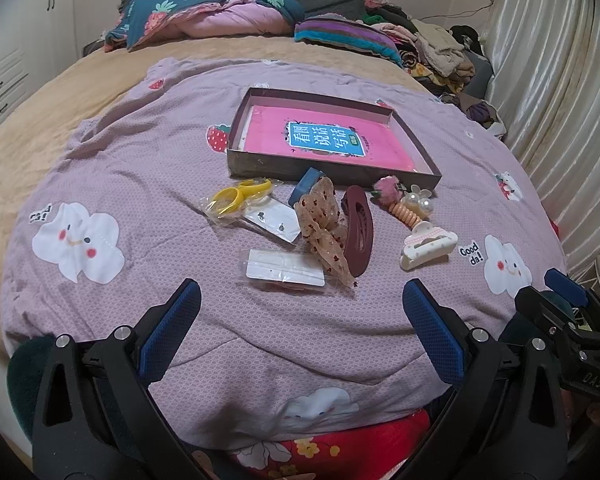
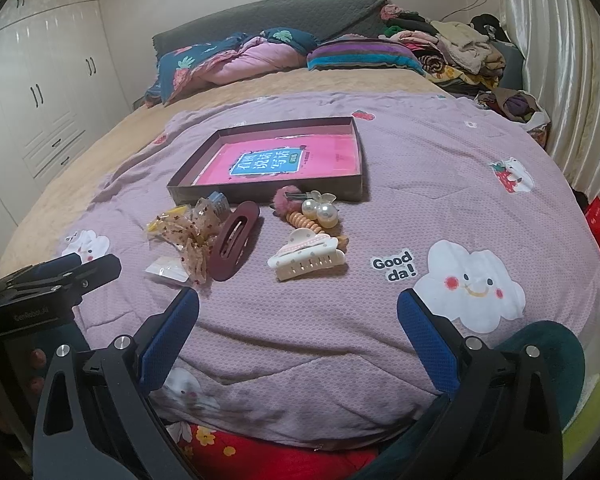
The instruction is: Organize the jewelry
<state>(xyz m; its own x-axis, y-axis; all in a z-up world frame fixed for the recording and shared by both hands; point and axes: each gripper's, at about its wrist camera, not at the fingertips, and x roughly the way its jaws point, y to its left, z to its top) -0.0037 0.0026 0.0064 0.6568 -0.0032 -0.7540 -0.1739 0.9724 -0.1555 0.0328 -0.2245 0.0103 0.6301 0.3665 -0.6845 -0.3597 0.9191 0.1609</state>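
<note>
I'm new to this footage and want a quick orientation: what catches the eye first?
A shallow dark box holding a bright pink book sits mid-quilt. Just in front lies a cluster of hair accessories: a maroon clip, a cream claw clip and yellow rings. Both claws are open.

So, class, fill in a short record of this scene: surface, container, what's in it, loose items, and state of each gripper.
surface: purple quilt on a bed
container: shallow box, open
in the box: pink book only
loose items: cream claw clip, maroon hair clip, spotted bow, pearl hair tie, all in front of the box
left gripper: open, empty
right gripper: open, empty
</note>
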